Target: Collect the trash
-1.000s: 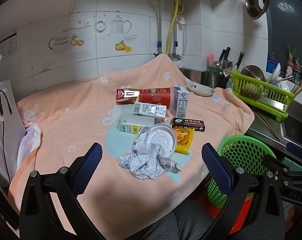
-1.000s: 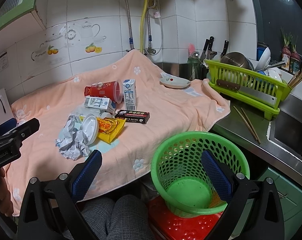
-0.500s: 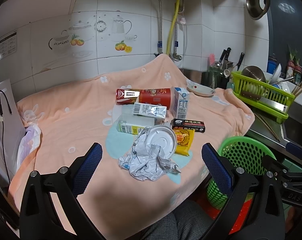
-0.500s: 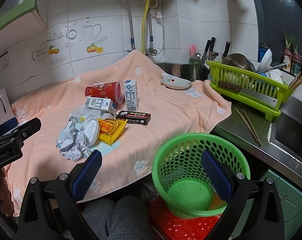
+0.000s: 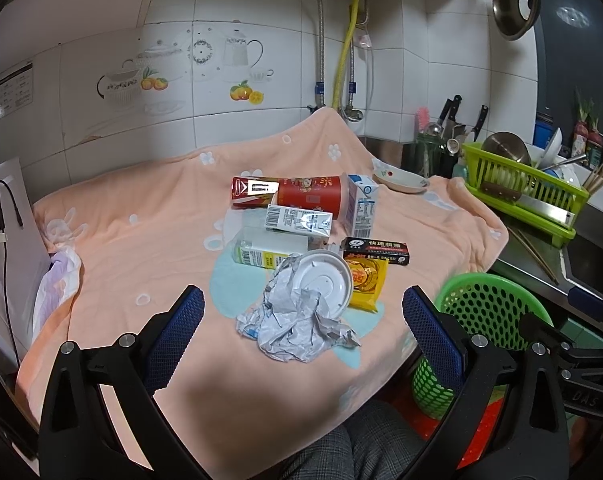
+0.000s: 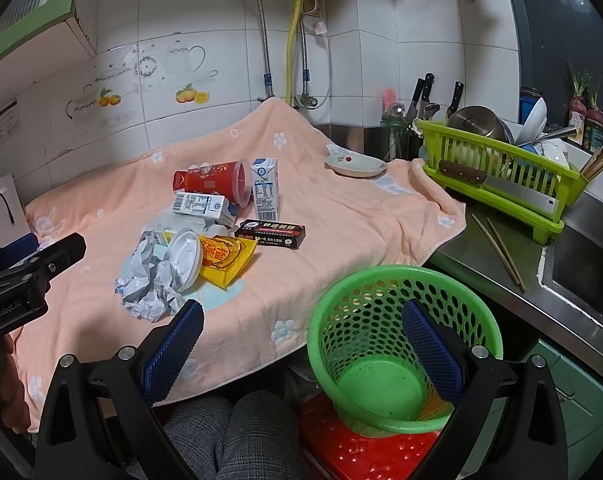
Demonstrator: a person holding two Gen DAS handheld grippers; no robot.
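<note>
— Two grippers, both gaping with nothing between the pads. Starting with my left wrist view: the left gripper (image 5: 303,316) hangs over the near edge of the peach blanket (image 5: 141,248), and the trash pile lies just ahead of its fingers.

— What is in the pile?

— Nearest me, a crumpled paper wad (image 5: 297,328) with a white plastic lid (image 5: 321,284) leaning on it. A yellow snack packet (image 5: 367,280) touches the lid on the gripper's right; behind it lies a black box (image 5: 375,250). Farther ahead are a flat milk carton (image 5: 299,220), an upright carton (image 5: 361,204) and a red cup (image 5: 309,194) on its side. The green basket (image 5: 489,300) sits low, off my right finger.

— And the other view?

— From the right wrist view, the right gripper (image 6: 301,340) is spread wide too, held above the green basket (image 6: 381,288); the right pad (image 6: 429,344) overlaps the basket's inside. The basket stands on something red (image 6: 361,452). The paper wad (image 6: 147,280) and lid (image 6: 183,260) lie ahead to the left, beyond the left pad; the left gripper's body (image 6: 29,276) shows at the far left edge.
</note>
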